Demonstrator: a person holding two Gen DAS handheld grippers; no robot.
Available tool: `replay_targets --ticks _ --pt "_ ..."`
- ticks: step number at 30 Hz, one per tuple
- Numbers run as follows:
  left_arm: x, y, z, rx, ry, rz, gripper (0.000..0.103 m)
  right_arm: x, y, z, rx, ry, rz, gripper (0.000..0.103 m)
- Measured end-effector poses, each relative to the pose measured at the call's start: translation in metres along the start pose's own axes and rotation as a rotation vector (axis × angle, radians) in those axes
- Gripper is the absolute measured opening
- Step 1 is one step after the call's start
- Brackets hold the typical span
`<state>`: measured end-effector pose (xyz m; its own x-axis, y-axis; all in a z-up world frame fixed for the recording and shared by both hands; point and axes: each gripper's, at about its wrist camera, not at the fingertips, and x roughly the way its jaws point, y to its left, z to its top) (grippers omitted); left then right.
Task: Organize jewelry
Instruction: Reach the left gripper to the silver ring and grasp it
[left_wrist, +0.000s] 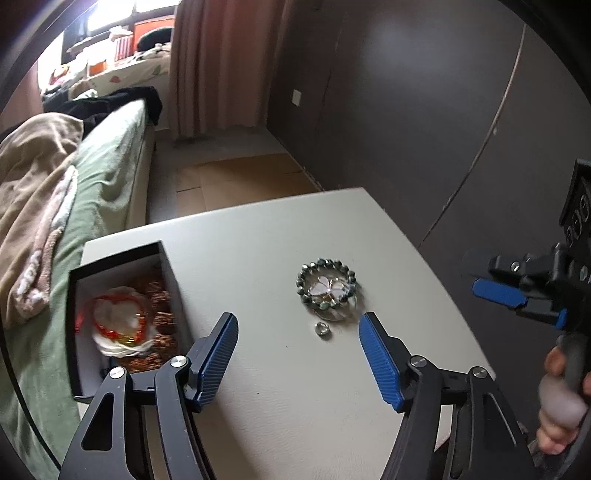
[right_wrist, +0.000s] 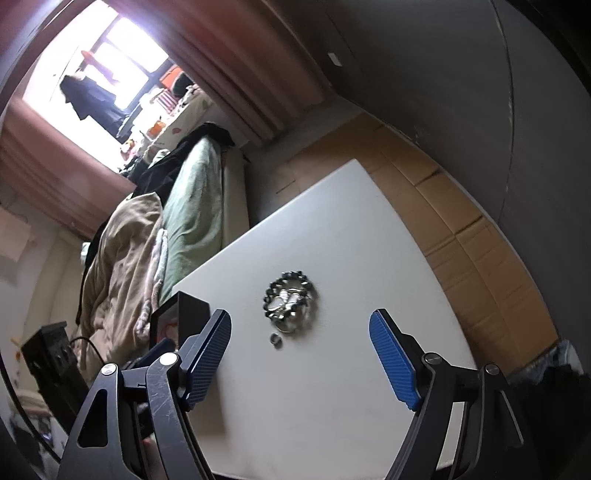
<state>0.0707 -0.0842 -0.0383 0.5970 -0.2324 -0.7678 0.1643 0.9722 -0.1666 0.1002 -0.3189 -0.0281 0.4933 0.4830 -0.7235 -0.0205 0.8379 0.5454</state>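
both tools hang over the white surface (left_wrist: 258, 369), jaws apart and empty: left tool (left_wrist: 298, 328), right tool (right_wrist: 300, 325). the beaded bracelet (left_wrist: 326, 284) lies beside a small ring (left_wrist: 323, 328); light, floppy, likely slippery, best pinched across the bead strand. the black box (left_wrist: 168, 266) sits left.

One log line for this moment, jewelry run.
left tool: open, empty | right tool: open, empty | beaded bracelet and small ring: on white table | black box: open, partly filled
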Motion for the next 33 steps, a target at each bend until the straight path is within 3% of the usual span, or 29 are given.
replay_targets --ticks 16,22,29,33 --pt "0.057 -0.021 -0.010 0.065 0.114 0.036 0.052 0.005 -0.031 0.016 0.077 0.036 -0.028 0.075" --pt "0.072 -0.022 -0.012 0.061 0.136 0.032 0.040 0.006 -0.034 0.022 0.082 0.035 -0.040 0.076" --pt "0.075 -0.027 -0.012 0.085 0.121 0.037 0.036 0.011 -0.034 0.026 0.081 0.044 -0.048 0.075" --pt "0.080 -0.027 -0.013 0.086 0.127 0.027 0.027 0.014 -0.031 0.027 0.070 0.048 -0.059 0.075"
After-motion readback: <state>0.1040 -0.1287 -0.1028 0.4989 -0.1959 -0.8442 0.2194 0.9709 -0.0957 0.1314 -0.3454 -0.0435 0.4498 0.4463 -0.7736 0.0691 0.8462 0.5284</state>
